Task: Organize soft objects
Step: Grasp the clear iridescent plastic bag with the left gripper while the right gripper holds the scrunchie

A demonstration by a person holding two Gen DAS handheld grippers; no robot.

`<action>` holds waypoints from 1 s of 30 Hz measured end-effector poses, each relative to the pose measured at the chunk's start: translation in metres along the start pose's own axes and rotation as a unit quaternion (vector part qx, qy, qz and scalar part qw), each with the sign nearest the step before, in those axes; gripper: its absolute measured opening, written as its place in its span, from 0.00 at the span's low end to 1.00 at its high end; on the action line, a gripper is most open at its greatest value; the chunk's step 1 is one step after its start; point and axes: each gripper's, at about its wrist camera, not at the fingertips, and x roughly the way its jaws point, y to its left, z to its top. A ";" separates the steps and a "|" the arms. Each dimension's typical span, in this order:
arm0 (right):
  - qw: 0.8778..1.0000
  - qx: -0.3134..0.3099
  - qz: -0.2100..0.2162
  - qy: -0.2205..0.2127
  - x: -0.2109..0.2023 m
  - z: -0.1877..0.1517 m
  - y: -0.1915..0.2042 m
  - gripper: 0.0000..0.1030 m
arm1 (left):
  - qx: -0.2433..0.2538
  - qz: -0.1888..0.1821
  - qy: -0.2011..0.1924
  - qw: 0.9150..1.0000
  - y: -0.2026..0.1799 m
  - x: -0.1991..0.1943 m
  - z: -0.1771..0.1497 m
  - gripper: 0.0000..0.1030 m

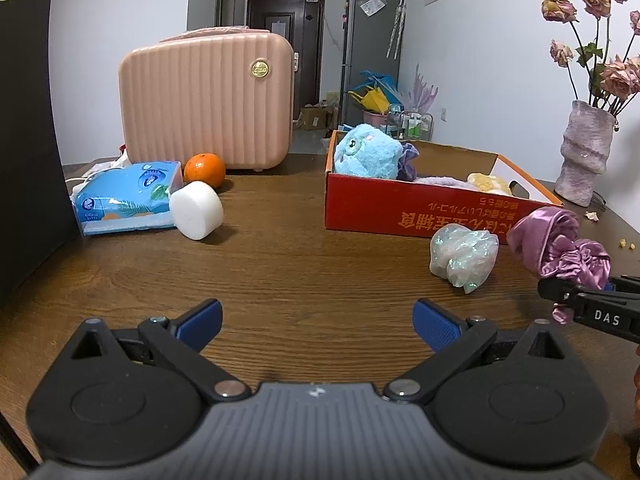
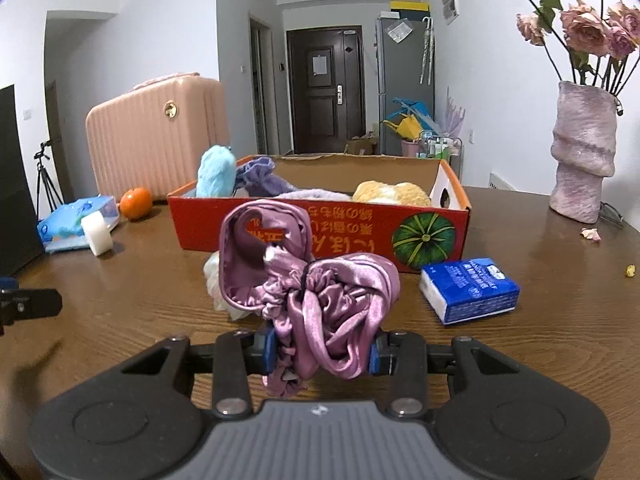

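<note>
Two grippers: right gripper [image 2: 322, 354] clamped on purple satin bonnet [image 2: 316, 292], likely bound for red box [image 2: 320, 232]; left gripper [image 1: 318, 322] jaws apart, idle above table [image 1: 280, 264].

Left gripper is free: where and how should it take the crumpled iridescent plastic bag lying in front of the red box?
Grip the crumpled iridescent plastic bag across its bulging middle, coming from the near side with the left gripper, whose jaws stand open. The bag is a loose, rounded lump on the wooden table, so the widest part should compress best. The red cardboard box blocks the far side.
</note>
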 end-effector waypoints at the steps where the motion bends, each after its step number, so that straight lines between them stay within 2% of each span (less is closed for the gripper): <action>1: 1.000 0.001 -0.001 -0.003 -0.001 0.000 -0.001 0.38 | -0.001 0.000 0.002 1.000 0.000 0.001 0.000 1.00; 8: 1.000 0.004 -0.009 -0.020 -0.006 0.003 -0.007 0.38 | 0.004 -0.010 0.010 1.000 -0.008 0.008 0.004 1.00; 14: 0.999 0.002 -0.021 -0.028 -0.006 0.004 -0.015 0.38 | 0.026 -0.027 0.005 0.999 -0.030 0.016 0.015 1.00; 30: 0.998 0.011 -0.045 -0.039 -0.007 0.007 -0.045 0.38 | 0.043 -0.059 0.026 0.997 -0.097 0.066 0.029 1.00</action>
